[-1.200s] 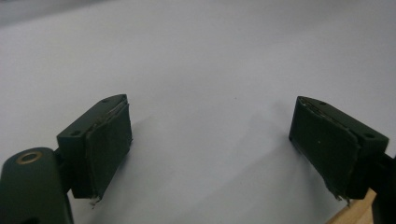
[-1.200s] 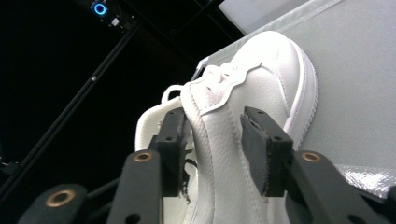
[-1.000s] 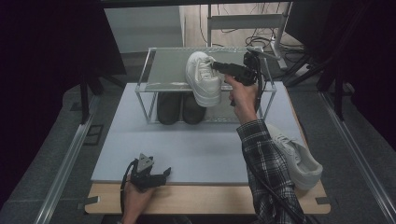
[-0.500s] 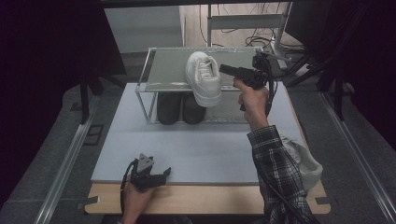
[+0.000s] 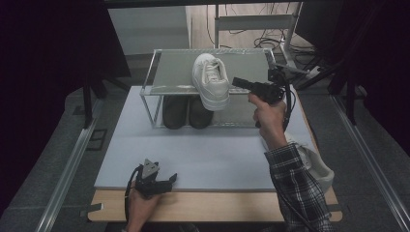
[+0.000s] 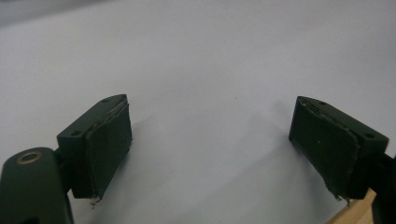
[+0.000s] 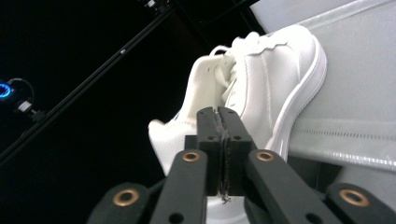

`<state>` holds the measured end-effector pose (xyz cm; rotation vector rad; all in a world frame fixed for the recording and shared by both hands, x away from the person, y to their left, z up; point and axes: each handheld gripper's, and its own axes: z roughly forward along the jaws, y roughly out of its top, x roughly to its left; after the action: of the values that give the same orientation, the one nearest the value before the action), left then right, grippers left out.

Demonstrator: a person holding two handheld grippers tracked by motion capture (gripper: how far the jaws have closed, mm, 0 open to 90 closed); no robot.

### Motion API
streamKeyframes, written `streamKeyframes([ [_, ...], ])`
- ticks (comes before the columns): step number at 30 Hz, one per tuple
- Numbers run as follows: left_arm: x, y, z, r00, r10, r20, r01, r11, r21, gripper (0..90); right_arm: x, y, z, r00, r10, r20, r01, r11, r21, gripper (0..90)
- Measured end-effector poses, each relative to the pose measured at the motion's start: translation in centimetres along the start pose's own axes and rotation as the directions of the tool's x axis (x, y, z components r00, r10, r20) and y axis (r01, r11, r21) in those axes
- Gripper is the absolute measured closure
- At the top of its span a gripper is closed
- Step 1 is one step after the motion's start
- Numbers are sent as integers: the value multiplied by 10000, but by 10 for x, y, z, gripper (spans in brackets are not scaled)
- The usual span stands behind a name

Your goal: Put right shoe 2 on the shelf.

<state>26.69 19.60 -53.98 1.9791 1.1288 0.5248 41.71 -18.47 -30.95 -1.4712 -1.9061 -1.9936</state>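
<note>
With your right gripper point(image 5: 238, 81) clenched empty just right of the white sneaker point(image 5: 211, 80) on the rack's top shelf point(image 5: 174, 72), a careless sweep could knock that overhanging sneaker off the near edge.

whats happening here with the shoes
A person is putting shoes on a rack. One white shoe sits on the top shelf, dark shoes below. The right tongs are beside it, jaws just closed with nothing between them. The left tongs rest open on the table. Another white shoe waits near the right arm.
</note>
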Motion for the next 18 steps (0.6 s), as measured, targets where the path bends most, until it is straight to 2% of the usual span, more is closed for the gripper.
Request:
streamKeyframes([
  [8, 0, 0, 0, 10000, -4, -3, 4, 10000, -2, 128, 7, -21, -9, 9989, -411, -209, 419, 9984, 389, 899],
  [18, 0, 0, 0, 10000, -8, -7, 8, 10000, -20, 128, 4, -50, -2, 9983, -472, -345, 503, 9942, 946, 899],
])
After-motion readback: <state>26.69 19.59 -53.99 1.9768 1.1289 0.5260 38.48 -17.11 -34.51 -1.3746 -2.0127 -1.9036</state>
